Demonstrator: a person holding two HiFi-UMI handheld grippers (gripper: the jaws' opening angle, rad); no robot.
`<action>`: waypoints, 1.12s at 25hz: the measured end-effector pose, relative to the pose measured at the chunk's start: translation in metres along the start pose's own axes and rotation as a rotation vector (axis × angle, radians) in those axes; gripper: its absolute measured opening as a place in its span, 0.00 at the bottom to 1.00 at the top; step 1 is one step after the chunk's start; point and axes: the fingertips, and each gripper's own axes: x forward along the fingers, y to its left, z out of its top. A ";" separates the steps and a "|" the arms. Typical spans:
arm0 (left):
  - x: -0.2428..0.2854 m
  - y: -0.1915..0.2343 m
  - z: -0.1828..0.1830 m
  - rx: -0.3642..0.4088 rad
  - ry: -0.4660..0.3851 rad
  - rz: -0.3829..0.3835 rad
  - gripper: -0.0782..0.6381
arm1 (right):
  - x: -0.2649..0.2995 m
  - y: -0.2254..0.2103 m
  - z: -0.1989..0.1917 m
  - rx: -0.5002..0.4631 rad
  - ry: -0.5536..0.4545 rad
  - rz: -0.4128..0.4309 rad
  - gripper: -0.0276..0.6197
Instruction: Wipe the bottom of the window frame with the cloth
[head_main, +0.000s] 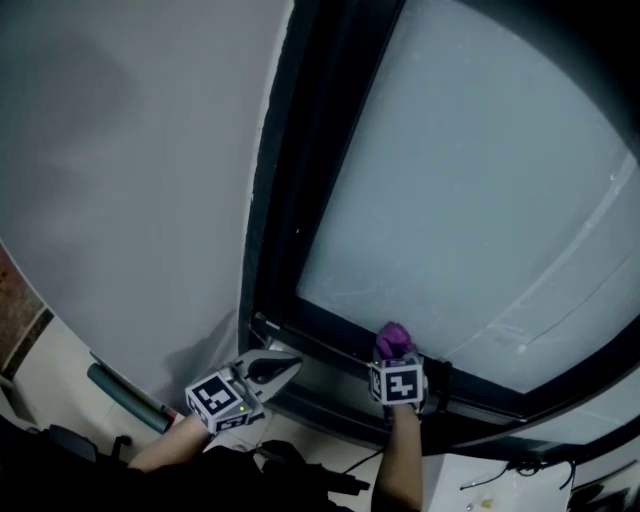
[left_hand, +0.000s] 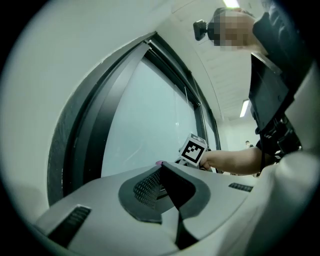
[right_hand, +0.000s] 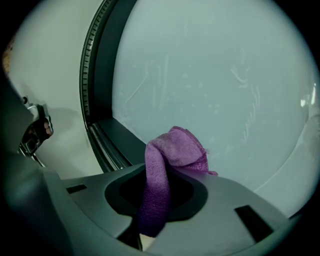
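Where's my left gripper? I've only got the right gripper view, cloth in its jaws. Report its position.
Observer: In the head view the left gripper sits left of the right gripper, pointing at the bottom-left corner of the frame.
Operator: Now give me its jaws.
Observer: The left gripper view shows them together, with nothing between them.
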 end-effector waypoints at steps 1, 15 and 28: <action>-0.002 0.000 -0.001 0.000 0.000 0.020 0.12 | 0.001 0.003 0.002 -0.017 -0.002 0.014 0.17; -0.025 0.013 0.000 0.041 -0.021 0.213 0.12 | 0.010 0.048 0.028 -0.218 -0.035 0.129 0.17; -0.047 0.022 0.004 0.025 -0.019 0.285 0.12 | 0.023 0.097 0.055 -0.354 -0.049 0.198 0.17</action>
